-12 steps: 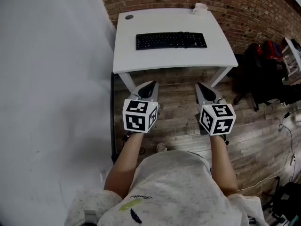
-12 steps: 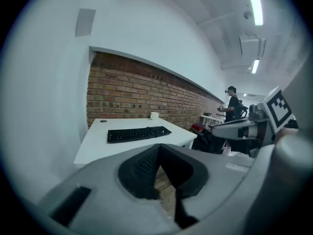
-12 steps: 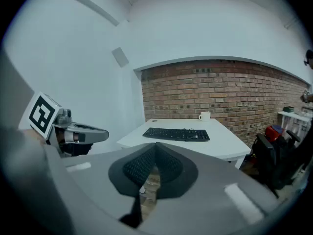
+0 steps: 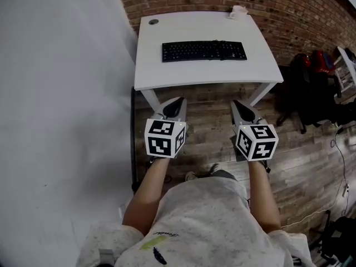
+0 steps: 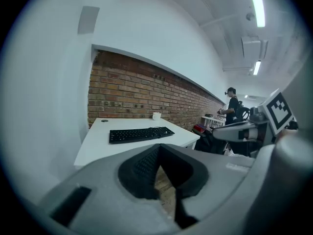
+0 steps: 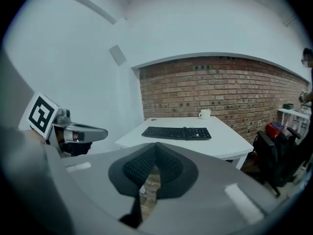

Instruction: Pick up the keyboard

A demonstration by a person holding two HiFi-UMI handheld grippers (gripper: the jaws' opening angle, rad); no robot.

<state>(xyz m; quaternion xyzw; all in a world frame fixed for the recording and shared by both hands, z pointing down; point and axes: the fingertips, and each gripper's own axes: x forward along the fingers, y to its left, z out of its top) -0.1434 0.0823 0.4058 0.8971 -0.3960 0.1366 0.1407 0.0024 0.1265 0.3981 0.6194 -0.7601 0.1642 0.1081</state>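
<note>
A black keyboard (image 4: 204, 51) lies flat across the middle of a white desk (image 4: 167, 77) that stands against a brick wall. It also shows far ahead as the keyboard (image 5: 140, 134) in the left gripper view and the keyboard (image 6: 176, 132) in the right gripper view. My left gripper (image 4: 178, 100) hangs over the wooden floor, short of the desk's front edge, shut and empty. Beside it, my right gripper (image 4: 236, 103) is shut too, with nothing between its jaws. Both point toward the desk, well clear of the keyboard.
A white mug (image 4: 237, 10) stands at the desk's far right corner and a small round cable hole (image 4: 153, 21) at the far left. A white wall (image 4: 61, 93) runs along the left. Black and red bags (image 4: 311, 71) and cables (image 4: 339, 149) lie at right. A person (image 5: 232, 109) stands far off.
The desk and keyboard sit slightly lower in the head view. A foot now shows below the grippers. Both grippers stay side by side and shut.
</note>
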